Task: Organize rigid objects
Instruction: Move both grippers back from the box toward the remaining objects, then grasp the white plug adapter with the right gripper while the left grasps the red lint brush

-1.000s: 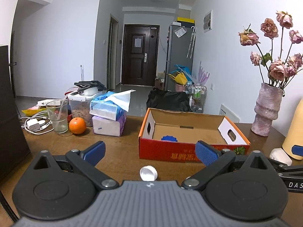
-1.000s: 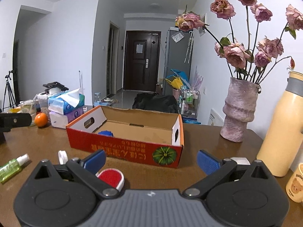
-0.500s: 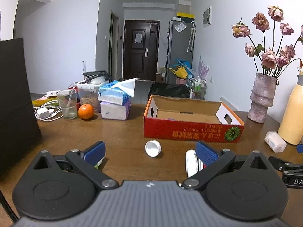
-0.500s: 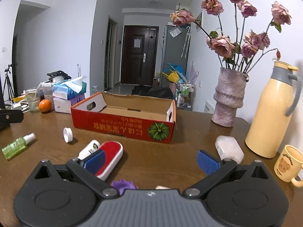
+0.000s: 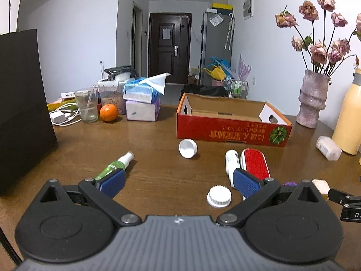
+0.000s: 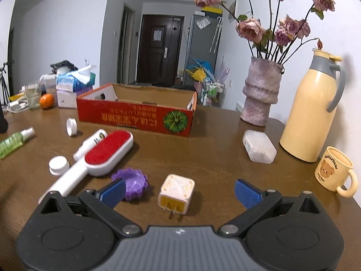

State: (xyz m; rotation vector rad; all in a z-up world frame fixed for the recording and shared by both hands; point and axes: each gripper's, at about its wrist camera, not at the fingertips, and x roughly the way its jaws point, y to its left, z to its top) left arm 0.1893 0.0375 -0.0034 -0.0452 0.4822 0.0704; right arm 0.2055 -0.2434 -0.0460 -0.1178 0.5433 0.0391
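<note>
A red cardboard box (image 5: 232, 132) (image 6: 135, 118) stands open at the table's middle. In front of it lie a white cap on its side (image 5: 188, 148) (image 6: 71, 126), a ridged white cap (image 5: 219, 196) (image 6: 59, 164), a green spray bottle (image 5: 114, 165) (image 6: 13, 139), a red lint brush (image 5: 255, 162) (image 6: 106, 153) over a white tube (image 5: 232, 161), a purple ridged lid (image 6: 132, 181) and a white plug adapter (image 6: 176, 194). My left gripper (image 5: 178, 184) is open above the ridged cap. My right gripper (image 6: 179, 193) is open, with the adapter between its fingers, untouched.
A black bag (image 5: 22, 103) stands at the left. Tissue packs (image 5: 143, 103), an orange (image 5: 109, 112) and a glass (image 5: 86, 107) sit at the back left. A vase (image 6: 262, 94), yellow thermos (image 6: 313, 108), bear mug (image 6: 334, 171) and clear plastic case (image 6: 259, 149) crowd the right.
Both grippers have pulled back from the box toward the near table edge, so the lint brush, caps, purple lid and adapter have come into view. Both stay open.
</note>
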